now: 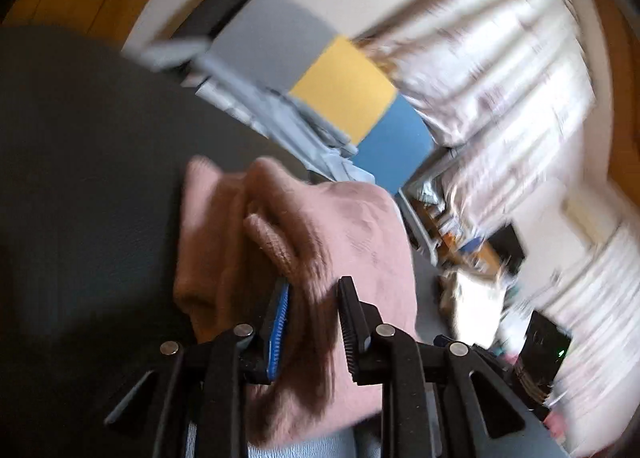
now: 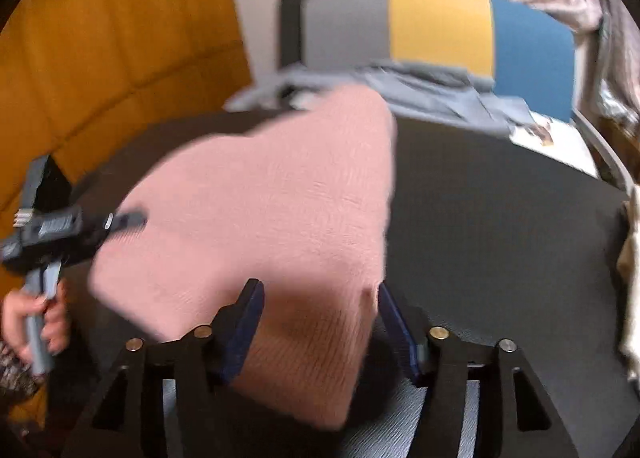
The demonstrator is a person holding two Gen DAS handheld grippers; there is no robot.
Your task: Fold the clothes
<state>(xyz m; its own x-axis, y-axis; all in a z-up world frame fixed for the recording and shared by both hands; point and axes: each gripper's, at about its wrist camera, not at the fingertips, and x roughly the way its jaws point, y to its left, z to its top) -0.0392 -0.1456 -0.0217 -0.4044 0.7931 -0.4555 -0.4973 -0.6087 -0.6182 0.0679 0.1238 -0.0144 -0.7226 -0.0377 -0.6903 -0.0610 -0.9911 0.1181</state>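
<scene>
Both grippers at pink sweater (image 2: 256, 193) | left gripper (image 1: 312, 322) clamps bunched knit | right gripper (image 2: 316, 322) straddles corner, unclenched

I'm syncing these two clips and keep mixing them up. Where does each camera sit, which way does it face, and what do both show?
Left wrist: on the left gripper, looking along its fingers at a bunched pink sweater clamped between them, over a dark table; no part of the person shows.
Right wrist: on the right gripper, facing across the same table; its fingers straddle the sweater's near edge. At left, a hand holds the other gripper's handle.
Shared: the sweater, the table, a grey-yellow-blue panel and grey clothes.
</scene>
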